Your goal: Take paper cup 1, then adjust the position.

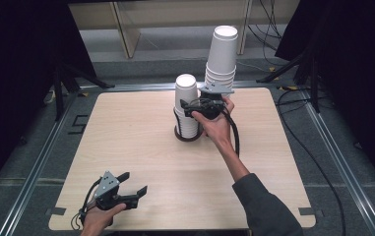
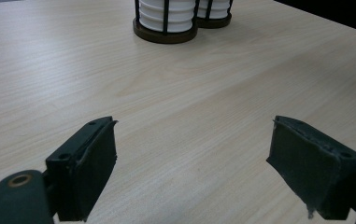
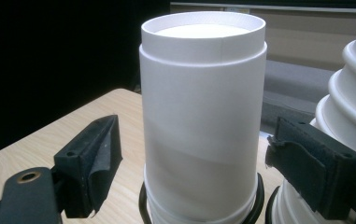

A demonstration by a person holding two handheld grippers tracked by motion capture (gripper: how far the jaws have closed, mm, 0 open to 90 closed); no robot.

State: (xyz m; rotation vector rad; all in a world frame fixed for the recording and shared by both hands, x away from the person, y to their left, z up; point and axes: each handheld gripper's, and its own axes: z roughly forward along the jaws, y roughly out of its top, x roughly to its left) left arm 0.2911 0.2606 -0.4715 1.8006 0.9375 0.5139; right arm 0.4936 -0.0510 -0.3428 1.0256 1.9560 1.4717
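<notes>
On light wood table (image 1: 140,162), dark room, right tool (image 1: 201,104) open by cup stack (image 1: 186,105).

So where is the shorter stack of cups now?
In the high view the shorter stack of cups stands in a dark wire holder near the table's middle, left of the taller stack, with the right tongs around it, not touching.

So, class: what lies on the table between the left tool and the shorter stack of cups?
Nothing: in the left gripper view, bare wood runs from the left tool to the shorter cup stack. The high view agrees.
</notes>
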